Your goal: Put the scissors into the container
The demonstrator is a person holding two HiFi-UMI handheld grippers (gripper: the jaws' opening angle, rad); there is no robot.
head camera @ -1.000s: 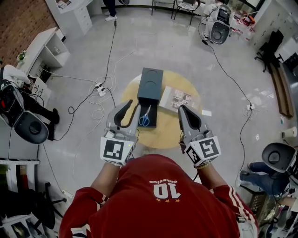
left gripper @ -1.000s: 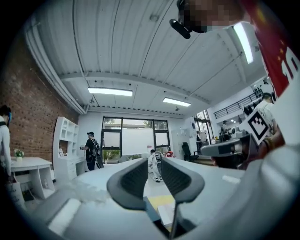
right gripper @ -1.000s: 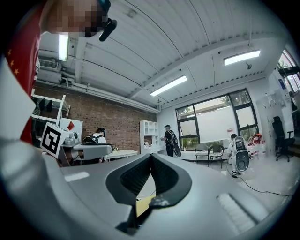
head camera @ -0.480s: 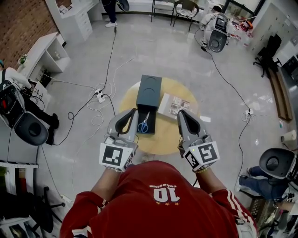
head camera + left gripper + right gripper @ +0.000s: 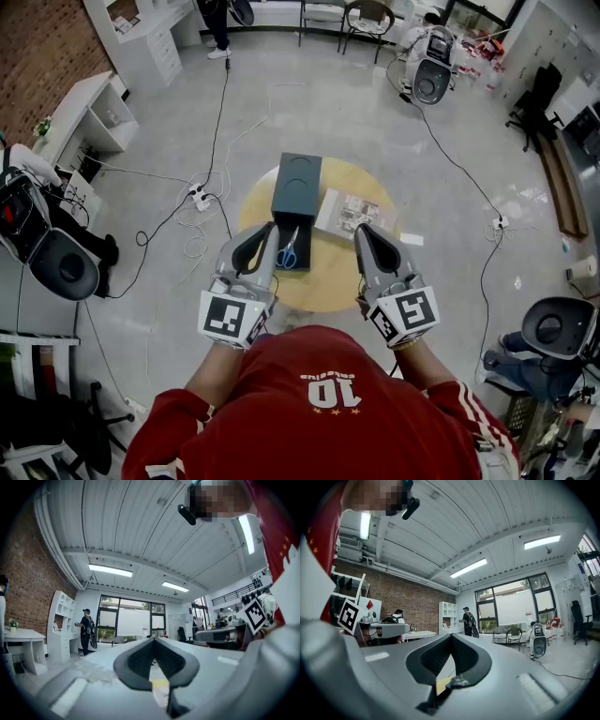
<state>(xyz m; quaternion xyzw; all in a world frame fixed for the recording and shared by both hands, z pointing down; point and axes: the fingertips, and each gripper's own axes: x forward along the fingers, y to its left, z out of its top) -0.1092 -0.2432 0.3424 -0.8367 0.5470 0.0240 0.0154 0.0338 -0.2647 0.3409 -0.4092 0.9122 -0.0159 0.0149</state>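
Observation:
The scissors (image 5: 289, 248), blue-handled, lie on the near end of the dark rectangular container (image 5: 298, 183) on the round wooden table (image 5: 328, 281). My left gripper (image 5: 269, 234) hovers just left of the scissors, apart from them, shut and empty. In the left gripper view the left gripper (image 5: 153, 640) shows its tips meeting with nothing between them. My right gripper (image 5: 362, 232) hangs over the table's right side, clear of the container. In the right gripper view the right gripper (image 5: 451, 635) is likewise shut and empty. Both gripper views look level across the room, so the table is hidden there.
A printed booklet (image 5: 349, 212) lies on the table right of the container. Cables and a power strip (image 5: 199, 195) run over the floor on the left. An office chair (image 5: 61, 267) stands far left, a white machine (image 5: 431, 66) at the back.
The left gripper's jaws have gone from wide apart to shut, with nothing between them. The scissors and container have kept their place on the table.

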